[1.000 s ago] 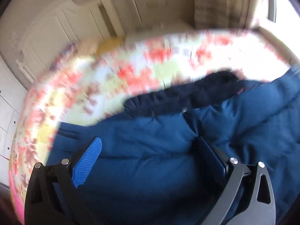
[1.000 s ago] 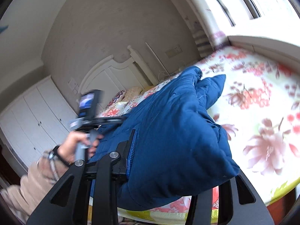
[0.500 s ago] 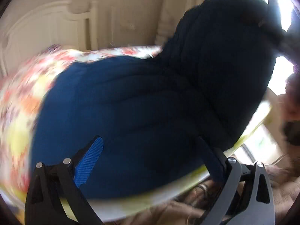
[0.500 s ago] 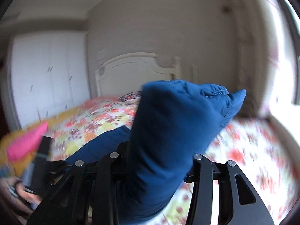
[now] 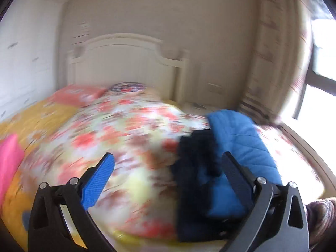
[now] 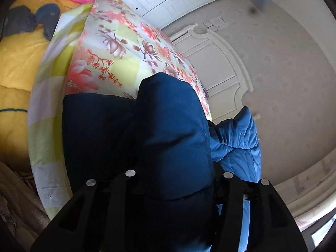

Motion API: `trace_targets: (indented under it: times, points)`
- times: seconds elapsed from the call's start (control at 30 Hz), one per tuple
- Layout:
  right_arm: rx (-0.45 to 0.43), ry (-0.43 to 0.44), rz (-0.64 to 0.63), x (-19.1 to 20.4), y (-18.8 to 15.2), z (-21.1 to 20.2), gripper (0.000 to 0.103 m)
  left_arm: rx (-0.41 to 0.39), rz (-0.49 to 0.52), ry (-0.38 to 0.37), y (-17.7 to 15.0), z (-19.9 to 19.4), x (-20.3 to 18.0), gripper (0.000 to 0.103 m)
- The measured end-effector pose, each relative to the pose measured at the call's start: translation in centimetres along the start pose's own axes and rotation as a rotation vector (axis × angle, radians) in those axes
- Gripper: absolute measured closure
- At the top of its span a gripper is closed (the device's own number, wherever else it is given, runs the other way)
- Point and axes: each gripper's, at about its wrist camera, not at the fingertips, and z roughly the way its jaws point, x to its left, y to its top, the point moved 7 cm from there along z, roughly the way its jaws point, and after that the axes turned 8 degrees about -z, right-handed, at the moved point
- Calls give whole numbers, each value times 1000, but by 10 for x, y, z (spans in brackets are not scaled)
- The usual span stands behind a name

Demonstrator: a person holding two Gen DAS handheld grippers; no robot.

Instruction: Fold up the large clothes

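A large blue padded jacket (image 6: 172,126) fills the right wrist view, and a thick fold of it bulges up between the fingers of my right gripper (image 6: 178,168). The pads are buried in the fabric and still grip it while the jaws are opening. The rest of the jacket hangs over the floral bedcover (image 6: 117,48). In the blurred left wrist view, my left gripper (image 5: 168,157) stands wide open above the bedcover (image 5: 130,130) with nothing between its blue pads. The jacket (image 5: 237,138) is bunched at the bed's right side, behind the right finger.
A white headboard (image 5: 126,63) and white wardrobe (image 5: 25,52) stand at the back, with a bright window (image 5: 321,63) on the right. Yellow bedding (image 6: 14,63) and pink fabric (image 5: 8,157) lie at the bed's left. A person's sleeve (image 5: 319,214) shows at bottom right.
My left gripper has swung off the jacket, which now sits to its right. My right gripper has rolled strongly, carrying the jacket fold, and its fingers stand a little wider.
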Motion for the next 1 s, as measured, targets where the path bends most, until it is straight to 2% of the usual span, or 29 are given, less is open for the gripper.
trace_targets:
  times: [0.1, 0.17, 0.3, 0.4, 0.47, 0.53, 0.6, 0.67, 0.7, 0.77, 0.83, 0.87, 0.93, 0.97, 1.0]
  points:
    - [-29, 0, -7, 4, -2, -6, 50, 52, 180, -134, 27, 32, -82, 2]
    - [-83, 8, 2, 10, 2, -18, 51, 107, 301, -176, 35, 59, -134, 2]
    - [-214, -1, 107, -4, 0, -45, 63, 236, 437, -161, 35, 121, -193, 2]
    - [-303, -12, 214, -23, -9, -62, 67, 280, 436, -155, 35, 141, -211, 2]
    - [-348, -1, 253, -30, -12, -71, 67, 319, 419, -168, 32, 150, -212, 2]
    - [-356, 23, 193, -20, -9, -73, 67, 338, 433, -140, 26, 156, -201, 2]
    - [-324, 16, 55, 9, -4, -67, 66, 338, 501, -30, 13, 172, -186, 2]
    - [-307, 7, -4, 22, -3, -64, 64, 344, 583, 138, -8, 195, -158, 2]
    - [-280, 7, -30, 26, -2, -60, 60, 341, 582, 129, -18, 201, -150, 2]
    - [-262, -12, -29, 25, -2, -56, 50, 321, 522, 53, -28, 211, -137, 2]
    - [-228, -17, -46, 25, 0, -53, 42, 324, 394, -15, -34, 225, -114, 2]
    - [-229, -21, -57, 24, 1, -59, 33, 338, 349, -34, -35, 231, -106, 2]
    - [-283, 48, -11, 17, 0, -79, 31, 356, 282, -36, -35, 242, -91, 2]
    - [-336, 121, 72, 4, -4, -97, 31, 368, 260, -45, -36, 246, -85, 2]
    - [-360, 158, 142, -10, -10, -107, 31, 369, 252, -46, -37, 248, -83, 2]
